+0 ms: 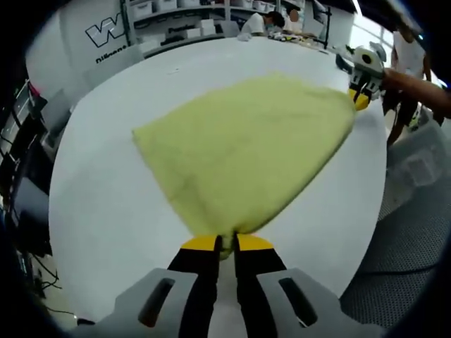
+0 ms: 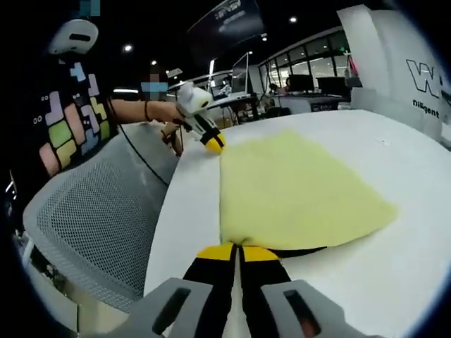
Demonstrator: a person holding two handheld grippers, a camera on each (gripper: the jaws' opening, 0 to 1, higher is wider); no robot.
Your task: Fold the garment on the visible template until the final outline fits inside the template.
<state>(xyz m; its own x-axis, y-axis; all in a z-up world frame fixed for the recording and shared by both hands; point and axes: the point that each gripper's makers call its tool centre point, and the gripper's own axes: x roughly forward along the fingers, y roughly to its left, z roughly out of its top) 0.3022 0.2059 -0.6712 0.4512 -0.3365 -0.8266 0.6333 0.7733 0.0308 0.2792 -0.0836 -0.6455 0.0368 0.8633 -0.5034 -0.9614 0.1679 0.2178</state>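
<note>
Gripping one corner each, both tongs hold a pale yellow garment [image 1: 246,162] stretched over a white counter [image 1: 99,204]. In the left gripper view the left tongs [image 1: 227,246], yellow-tipped on black jaws with grey plastic shoulders, are closed on the nearest point of the cloth, which fans out from them into a broad, roughly triangular sheet. The fabric looks soft and slightly fuzzy, with faint creases near the pinch. At the far right corner of the cloth the right tongs [image 1: 361,95] meet its edge, a white body with a yellow tip, held by a person's arm.

In the right gripper view the right tongs [image 2: 237,252] are clamped on the garment [image 2: 296,190] at its near corner, the cloth spreading away in a smooth wedge with a rounded far edge. The left tongs [image 2: 211,141] touch the far left corner, held by a hand [image 2: 168,113]. A grey mesh chair back [image 2: 91,211] curves beside the counter [image 2: 394,282], whose surface is smooth and matte.
</note>
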